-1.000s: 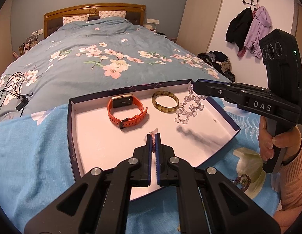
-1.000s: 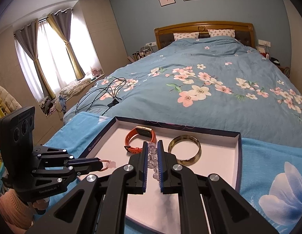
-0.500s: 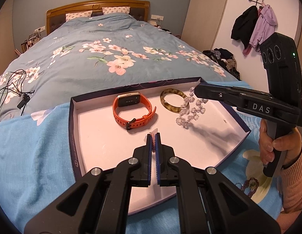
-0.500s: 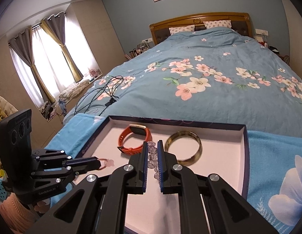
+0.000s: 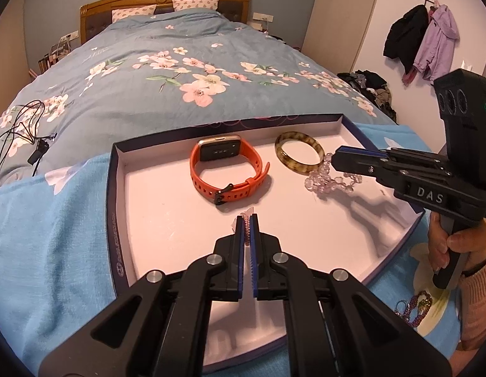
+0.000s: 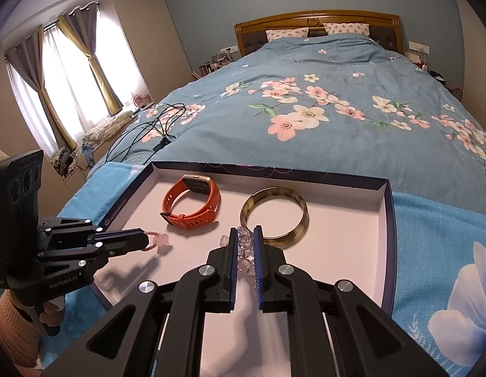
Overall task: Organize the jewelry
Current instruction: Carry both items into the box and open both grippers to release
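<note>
Two grippers: both reach in over a shallow tray on a bed, each clamped on a small piece of jewelry.
Left gripper (image 5: pixel 247 220): nearest in the left wrist view, fingers almost together, pinching a thin pink bracelet (image 6: pixel 155 241) whose pale pink charm pokes out past the tips; it is held just above the tray floor, near the tray's front left.
Right gripper (image 6: pixel 244 235): fingers drawn in on a clear crystal bead bracelet (image 5: pixel 329 179); the beads hang from the tips over the tray's right half, and whether they touch the floor cannot be told.
Tray (image 5: pixel 117 220): dark rim, pale pink floor, lying on a light blue blanket (image 5: pixel 48 235) at the foot of the bed.
Beaded piece (image 5: pixel 415 306): purple and green, lying on the blanket outside the tray, near the right hand (image 5: pixel 447 245).
Orange watch (image 5: pixel 227 169): in the tray's far half, strap buckled in a loop, gold-edged face toward the far wall of the tray.
Bangle (image 5: pixel 298 154): mottled brown and yellow, flat on the tray floor, right of the watch and just beside the crystal beads.
Bed (image 5: pixel 180 62): blue cover with pink and white blossoms, wooden headboard at the far end.
Black cables (image 5: pixel 20 132): tangled on the bed cover, left of the tray.
Coats (image 5: pixel 422 40): black and lilac, hanging on wall hooks at far right.
</note>
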A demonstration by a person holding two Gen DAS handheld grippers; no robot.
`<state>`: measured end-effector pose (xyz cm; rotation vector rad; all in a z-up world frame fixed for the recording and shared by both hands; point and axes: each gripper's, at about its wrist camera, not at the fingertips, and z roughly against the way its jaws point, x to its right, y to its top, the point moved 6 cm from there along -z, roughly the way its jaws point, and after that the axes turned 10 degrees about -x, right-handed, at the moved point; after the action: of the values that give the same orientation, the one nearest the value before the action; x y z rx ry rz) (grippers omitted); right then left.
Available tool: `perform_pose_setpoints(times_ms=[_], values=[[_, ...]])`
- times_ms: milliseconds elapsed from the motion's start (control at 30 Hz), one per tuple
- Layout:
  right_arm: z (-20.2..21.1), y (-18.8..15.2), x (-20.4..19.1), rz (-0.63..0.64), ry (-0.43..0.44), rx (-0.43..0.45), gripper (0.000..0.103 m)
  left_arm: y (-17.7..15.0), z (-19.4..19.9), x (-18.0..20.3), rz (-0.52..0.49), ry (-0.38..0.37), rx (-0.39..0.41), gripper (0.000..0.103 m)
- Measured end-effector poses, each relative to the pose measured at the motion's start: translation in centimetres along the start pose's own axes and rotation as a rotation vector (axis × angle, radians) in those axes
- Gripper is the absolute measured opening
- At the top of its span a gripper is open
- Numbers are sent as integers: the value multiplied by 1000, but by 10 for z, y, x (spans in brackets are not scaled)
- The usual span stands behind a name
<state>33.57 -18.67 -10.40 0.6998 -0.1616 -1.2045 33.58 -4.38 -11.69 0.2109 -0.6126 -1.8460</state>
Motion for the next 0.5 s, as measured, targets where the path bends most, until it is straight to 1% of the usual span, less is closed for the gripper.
perform_pose_setpoints(times_ms=[300, 400, 467, 500], values=[[1, -3, 8, -26, -20, -9, 10, 6, -12, -5, 7, 17, -19, 4], [5, -3, 9, -31, -26, -3, 16, 9, -15, -7, 11, 31, -17, 9], [11, -5, 9, -28, -36, 5, 23, 8, -13, -8, 18, 32, -9, 11], [16, -7, 9, -26, -43, 14, 25, 8, -11, -8, 18, 33, -1, 13]])
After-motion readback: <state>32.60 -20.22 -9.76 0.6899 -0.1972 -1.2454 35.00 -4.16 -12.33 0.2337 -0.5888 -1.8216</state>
